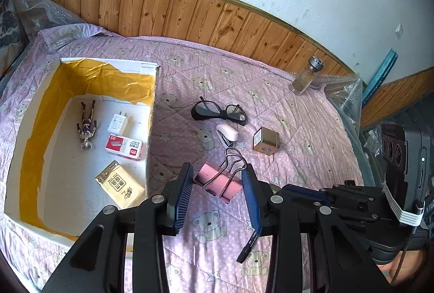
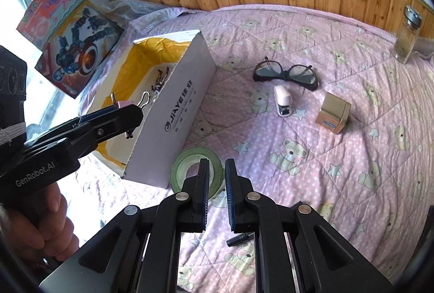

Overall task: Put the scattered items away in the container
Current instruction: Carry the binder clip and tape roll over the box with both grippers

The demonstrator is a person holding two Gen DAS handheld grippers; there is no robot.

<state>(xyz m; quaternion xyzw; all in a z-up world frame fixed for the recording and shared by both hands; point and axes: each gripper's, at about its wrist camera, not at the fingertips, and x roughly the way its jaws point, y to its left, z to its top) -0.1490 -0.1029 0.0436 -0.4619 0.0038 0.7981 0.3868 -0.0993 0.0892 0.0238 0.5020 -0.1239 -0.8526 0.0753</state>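
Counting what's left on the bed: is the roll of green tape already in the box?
No, the green tape roll lies on the bedspread outside the white box, just ahead of the right gripper.

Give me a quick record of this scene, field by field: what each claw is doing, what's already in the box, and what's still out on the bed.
left claw: shut on pink binder clip, seen near the box's rim from the right wrist view
right claw: open, holding nothing, green tape roll just ahead
container: white box with yellow lining
in box: figurine, white charger, red staple box, yellow tissue pack
still on bed: glasses, stapler, gold tin, glass jar, black pen
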